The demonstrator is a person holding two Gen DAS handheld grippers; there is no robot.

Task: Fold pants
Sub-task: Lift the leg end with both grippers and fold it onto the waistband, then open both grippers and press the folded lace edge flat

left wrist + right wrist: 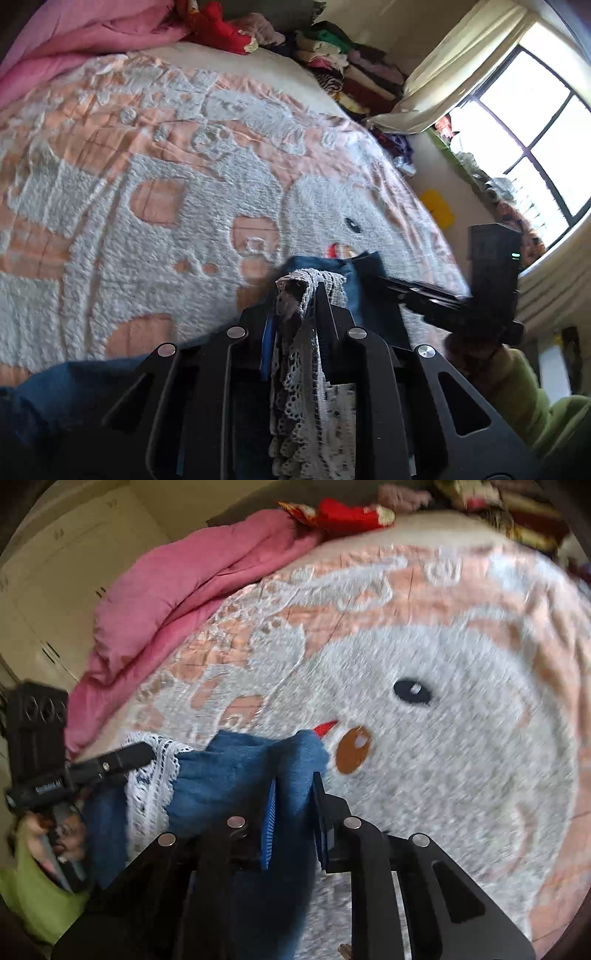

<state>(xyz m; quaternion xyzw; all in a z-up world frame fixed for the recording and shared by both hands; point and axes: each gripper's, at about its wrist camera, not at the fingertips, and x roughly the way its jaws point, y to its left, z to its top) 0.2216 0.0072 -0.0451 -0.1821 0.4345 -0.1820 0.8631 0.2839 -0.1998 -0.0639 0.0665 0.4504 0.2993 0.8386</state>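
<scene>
The pants are blue denim with a white lace trim. In the left wrist view my left gripper (295, 295) is shut on the lace trim (295, 369) and denim of the pants (354, 280), held above the bed. The right gripper (417, 291) shows to its right, gripping the same edge. In the right wrist view my right gripper (295, 779) is shut on a bunched fold of the denim pants (229, 771). The left gripper (125, 758) shows at left, clamped on the lace trim (151, 794). More denim hangs down below both grippers.
The bed carries a peach and white fuzzy blanket (155, 192) with a cartoon face (413, 692). A pink quilt (177, 594) lies bunched at the far side. Stacked clothes (354, 74) sit by the curtain and window (524, 122).
</scene>
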